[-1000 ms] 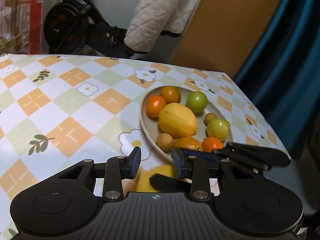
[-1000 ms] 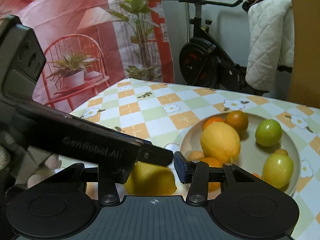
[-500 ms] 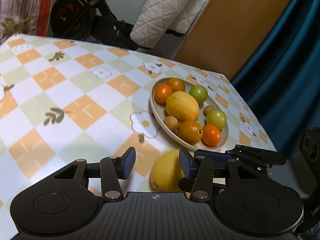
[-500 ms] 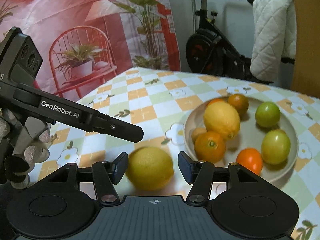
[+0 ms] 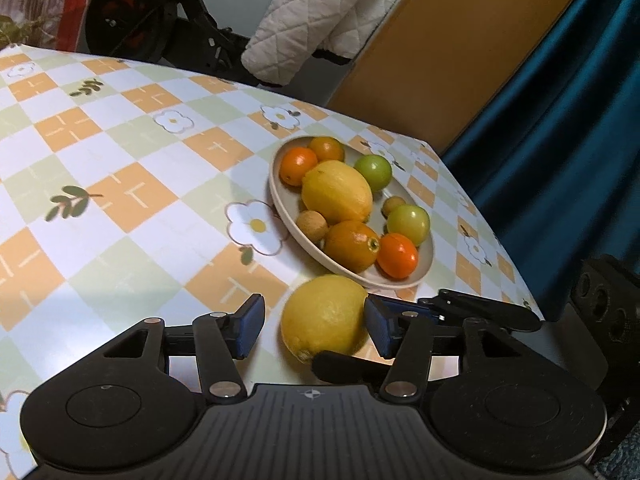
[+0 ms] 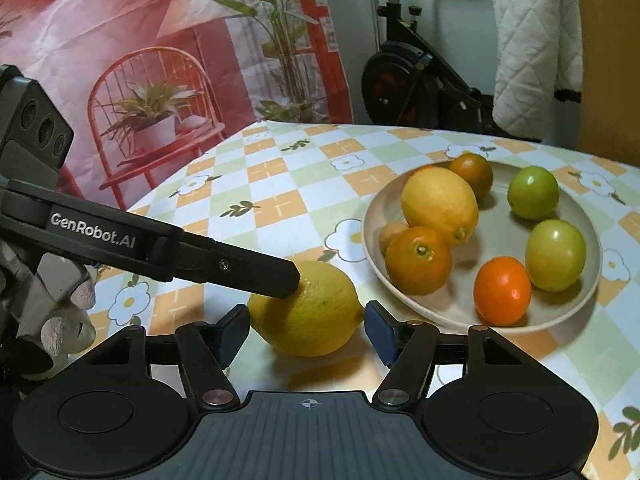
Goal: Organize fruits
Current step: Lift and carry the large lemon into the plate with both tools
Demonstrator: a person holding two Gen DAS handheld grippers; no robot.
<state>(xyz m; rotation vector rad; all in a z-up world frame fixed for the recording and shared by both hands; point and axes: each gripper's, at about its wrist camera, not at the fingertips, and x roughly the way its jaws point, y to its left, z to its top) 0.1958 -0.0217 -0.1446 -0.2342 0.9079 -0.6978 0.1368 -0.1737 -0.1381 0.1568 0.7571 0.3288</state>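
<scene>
A loose yellow lemon (image 5: 325,316) (image 6: 307,309) lies on the tablecloth just in front of a beige plate (image 5: 427,258) (image 6: 592,280). The plate holds another lemon (image 5: 337,191), oranges, green fruits and small brown fruits. My left gripper (image 5: 312,326) is open, with the lemon between its blue pads (image 5: 250,326); the right pad is close to or touching it. My right gripper (image 6: 307,330) is open around the same lemon. In the right wrist view, the left gripper's finger (image 6: 240,266) lies across the lemon's top left.
The table has a checked flower cloth (image 5: 120,184). Its right edge (image 5: 500,240) runs close behind the plate, with a blue curtain (image 5: 560,120) beyond. An exercise bike (image 6: 404,76) and a white quilted cloth (image 5: 320,12) stand behind the table.
Both grippers have pulled back and up from the table, and both jaws have spread wider. The lemon now shows whole on the cloth between them.
</scene>
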